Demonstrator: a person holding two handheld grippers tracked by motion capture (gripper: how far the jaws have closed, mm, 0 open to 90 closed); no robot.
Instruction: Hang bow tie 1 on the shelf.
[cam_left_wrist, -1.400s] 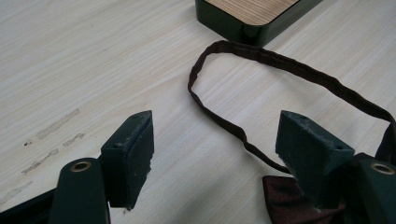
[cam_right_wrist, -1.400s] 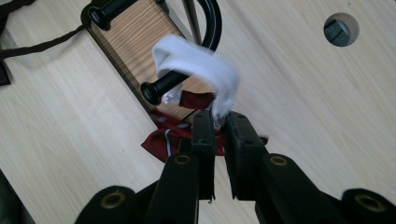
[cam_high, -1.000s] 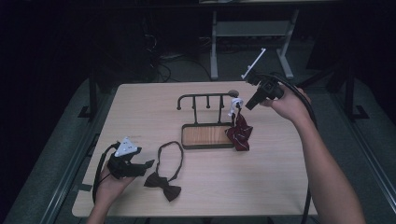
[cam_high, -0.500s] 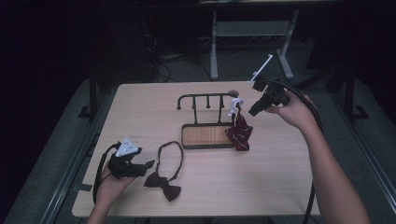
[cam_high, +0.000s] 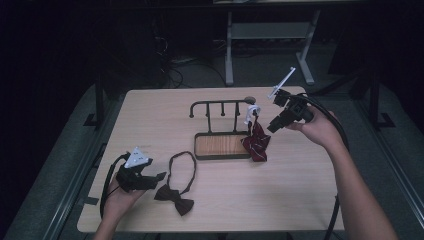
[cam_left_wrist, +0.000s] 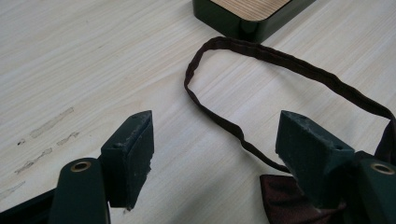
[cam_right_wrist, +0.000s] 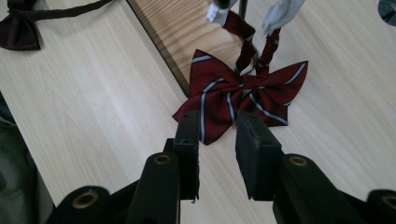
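Far right of the table: right gripper (cam_high: 276, 123), held up in the person's hand, pointing at the striped bow tie (cam_high: 257, 141)
Right jaws: a narrow gap between them, just been opening; nothing between the pads, as the right gripper view shows (cam_right_wrist: 217, 158)
Striped bow tie: dark red with pale stripes, hanging by its band from the right end of the rack (cam_high: 220, 106), its lower edge at the right end of the wooden base (cam_high: 220, 145); whether it rests on the table cannot be told
Top of the band: cut off in the right gripper view, white ends partly out of frame
Near left: left gripper (cam_high: 161, 176), low over the table (cam_high: 300, 190), just left of the dark bow tie (cam_high: 175, 199)
Left jaws: wide apart, gripping nothing; the left gripper view (cam_left_wrist: 217, 154) shows bare wood between them
Dark bow tie: flat on the table, its strap looped toward the base; its knot is mostly hidden behind one jaw in the left gripper view
Floor beyond the table: dark, hard to make out
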